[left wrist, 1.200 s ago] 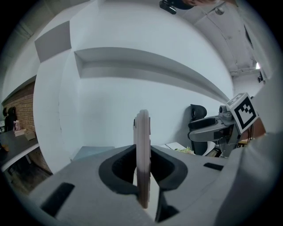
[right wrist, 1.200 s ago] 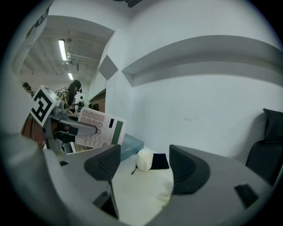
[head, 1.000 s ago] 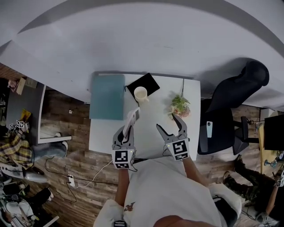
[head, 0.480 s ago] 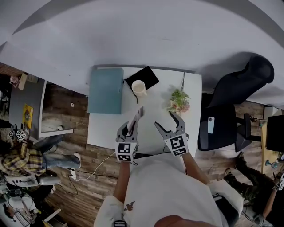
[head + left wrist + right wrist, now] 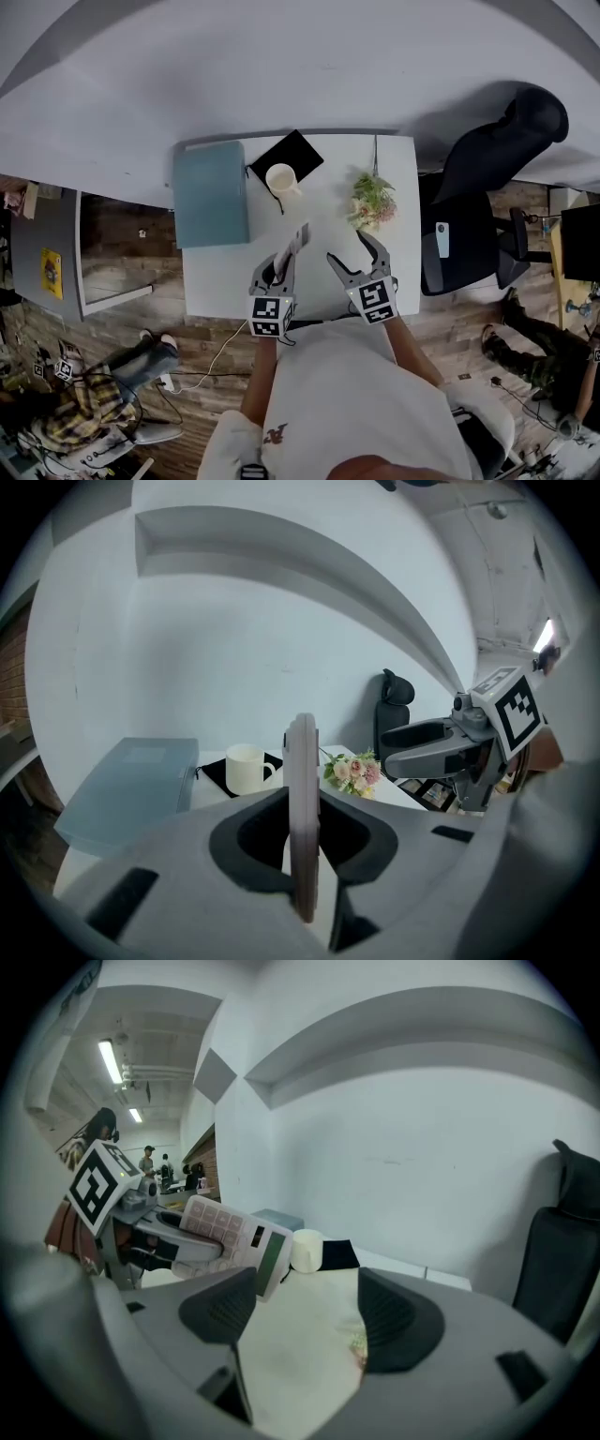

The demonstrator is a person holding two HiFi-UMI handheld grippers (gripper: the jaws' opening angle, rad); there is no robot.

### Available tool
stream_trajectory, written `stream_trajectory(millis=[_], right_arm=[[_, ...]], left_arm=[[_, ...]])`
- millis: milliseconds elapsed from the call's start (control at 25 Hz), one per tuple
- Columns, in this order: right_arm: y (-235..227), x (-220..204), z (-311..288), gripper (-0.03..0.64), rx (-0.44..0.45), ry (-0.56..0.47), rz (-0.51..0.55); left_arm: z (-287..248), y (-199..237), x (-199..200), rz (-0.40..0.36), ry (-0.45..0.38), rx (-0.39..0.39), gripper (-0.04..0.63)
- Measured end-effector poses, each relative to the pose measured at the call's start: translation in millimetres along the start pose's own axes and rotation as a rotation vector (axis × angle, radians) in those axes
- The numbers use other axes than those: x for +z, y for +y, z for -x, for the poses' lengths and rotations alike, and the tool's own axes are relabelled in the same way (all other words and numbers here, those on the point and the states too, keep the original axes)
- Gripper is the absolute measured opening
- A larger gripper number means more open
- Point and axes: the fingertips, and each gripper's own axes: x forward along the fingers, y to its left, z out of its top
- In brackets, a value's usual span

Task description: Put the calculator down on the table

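**Calculator Clamped in Left Gripper Above the Table; Right Gripper Empty**

**1. Left gripper.** The left gripper (image 5: 277, 269) is closed on the calculator (image 5: 296, 241). In the left gripper view the two jaws press on the calculator's flat faces, so it shows edge-on, as a thin upright slab rising past the jaw tips.

**2. Calculator.** The calculator has not been laid flat on the table (image 5: 323, 214). The gripper holds it by its keypad end. The display end sticks out forward, tilted, towards the mug (image 5: 280, 178). In the head view it is over the front half of the table, between the two grippers and nearer the left one. In the right gripper view the keys and the dark display face that camera. That view does not settle whether the calculator's lowest corner touches the tabletop.

**3. Right gripper.** The right gripper (image 5: 350, 249) has its jaws spread wide. In the right gripper view only bare tabletop shows between the two pads. It is beside the left gripper, apart from the calculator.

**4. Table layout.**
- The mug is white and stands on a black mat (image 5: 302, 150) at the back of the table.
- A flat blue-grey box (image 5: 211, 192) covers the back left area, just beside the mat.
- A small bunch of flowers (image 5: 371, 199) lies to the right of the mug, near the right edge.
- A black office chair (image 5: 487, 159) stands off the table's right side.
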Motion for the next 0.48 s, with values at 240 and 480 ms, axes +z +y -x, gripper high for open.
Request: stream_trajectory(millis=[240, 480], right_arm=[[8.7, -15.1, -3.1, 0.341, -0.047, 0.043, -0.028], [13.9, -30.0, -7.7, 0.337, -0.066, 0.086, -0.040]], left_arm=[[-7.1, 1.4, -13.6, 0.005, 0.026, -0.068, 0.060], [-16.0, 2.1, -31.1, 0.045, 0.061, -0.124, 0.060]])
